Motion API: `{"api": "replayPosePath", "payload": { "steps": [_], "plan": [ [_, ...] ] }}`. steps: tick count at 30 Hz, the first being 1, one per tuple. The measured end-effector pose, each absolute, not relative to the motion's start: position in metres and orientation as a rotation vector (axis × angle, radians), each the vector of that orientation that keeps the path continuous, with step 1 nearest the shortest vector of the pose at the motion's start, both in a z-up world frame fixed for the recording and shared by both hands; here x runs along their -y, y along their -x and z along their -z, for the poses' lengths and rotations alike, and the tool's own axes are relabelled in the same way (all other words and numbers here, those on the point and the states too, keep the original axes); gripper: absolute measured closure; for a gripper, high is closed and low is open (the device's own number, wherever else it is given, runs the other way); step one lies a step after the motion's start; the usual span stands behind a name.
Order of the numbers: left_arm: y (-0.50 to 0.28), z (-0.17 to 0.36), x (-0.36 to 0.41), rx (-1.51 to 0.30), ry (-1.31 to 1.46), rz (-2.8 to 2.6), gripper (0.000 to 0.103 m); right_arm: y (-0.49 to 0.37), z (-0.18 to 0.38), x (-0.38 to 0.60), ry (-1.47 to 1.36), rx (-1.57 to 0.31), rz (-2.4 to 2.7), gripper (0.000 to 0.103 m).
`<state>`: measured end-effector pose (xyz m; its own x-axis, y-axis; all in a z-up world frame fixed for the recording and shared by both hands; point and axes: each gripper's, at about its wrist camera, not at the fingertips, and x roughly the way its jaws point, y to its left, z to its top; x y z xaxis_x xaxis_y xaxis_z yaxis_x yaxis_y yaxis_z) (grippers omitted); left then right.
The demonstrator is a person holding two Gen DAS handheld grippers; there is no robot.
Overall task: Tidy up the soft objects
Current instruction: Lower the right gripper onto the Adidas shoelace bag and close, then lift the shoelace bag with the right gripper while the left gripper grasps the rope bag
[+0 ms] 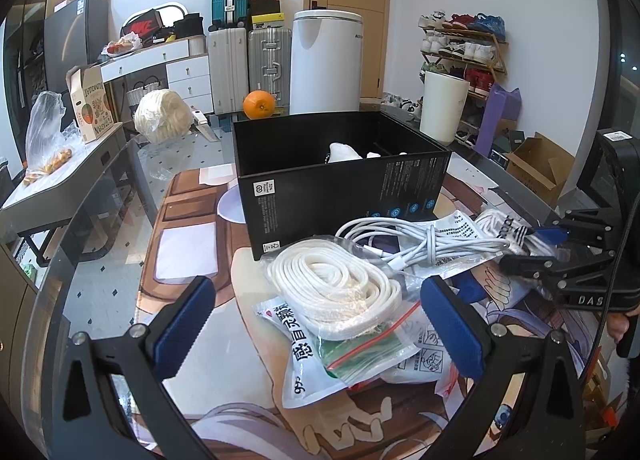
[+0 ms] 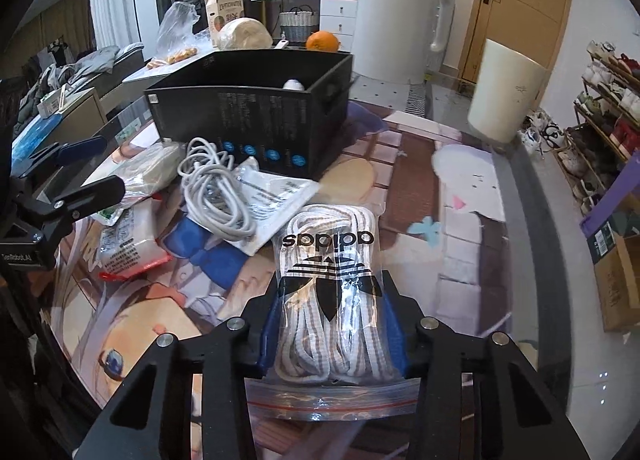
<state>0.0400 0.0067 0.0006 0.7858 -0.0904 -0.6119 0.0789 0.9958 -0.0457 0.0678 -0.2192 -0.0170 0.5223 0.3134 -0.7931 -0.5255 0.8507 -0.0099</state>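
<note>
My right gripper (image 2: 332, 288) is shut on a clear zip bag of white-and-grey laces with a black logo (image 2: 328, 256), held just above the printed table mat. That bag also shows at the right of the left wrist view (image 1: 504, 224), in the right gripper (image 1: 528, 248). My left gripper (image 1: 316, 288) stands open over a bag of flat white laces (image 1: 340, 288) that lies on top of some medicine sachets (image 1: 308, 364). A coiled white cable (image 1: 420, 244) lies on a printed packet in front of the open black box (image 1: 344, 196), which holds something white.
Behind the box stand an orange (image 1: 259, 105), a tall white appliance (image 1: 326, 60) and a white bin (image 1: 444, 106). The glass table edge (image 1: 100, 196) runs along the left. A shoe rack (image 2: 608, 100) and cardboard boxes stand on the floor to the right.
</note>
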Motion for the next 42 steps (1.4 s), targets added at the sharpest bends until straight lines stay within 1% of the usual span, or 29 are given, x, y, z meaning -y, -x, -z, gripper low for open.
{"api": "replayPosePath", "payload": {
  "steps": [7, 16, 27, 37, 42],
  "plan": [
    [-0.040, 0.000, -0.007, -0.659, 0.018, 0.090, 0.000, -0.072, 0.003, 0.246, 0.199, -0.863, -0.474, 0.059],
    [-0.042, 0.001, -0.007, -0.673, 0.018, 0.075, 0.000, -0.064, -0.016, 0.243, 0.200, -0.811, -0.476, 0.059],
    [-0.061, 0.003, -0.011, -0.767, 0.074, 0.000, 0.000, -0.056, -0.030, 0.244, 0.159, -0.765, -0.478, 0.059],
    [-0.086, 0.009, -0.013, -0.848, 0.144, -0.012, 0.000, -0.049, -0.030, 0.228, 0.177, -0.764, -0.514, 0.059],
    [-0.084, 0.013, -0.018, -0.860, 0.153, -0.009, 0.001, -0.050, -0.027, 0.223, 0.185, -0.770, -0.522, 0.059]
  ]
}}
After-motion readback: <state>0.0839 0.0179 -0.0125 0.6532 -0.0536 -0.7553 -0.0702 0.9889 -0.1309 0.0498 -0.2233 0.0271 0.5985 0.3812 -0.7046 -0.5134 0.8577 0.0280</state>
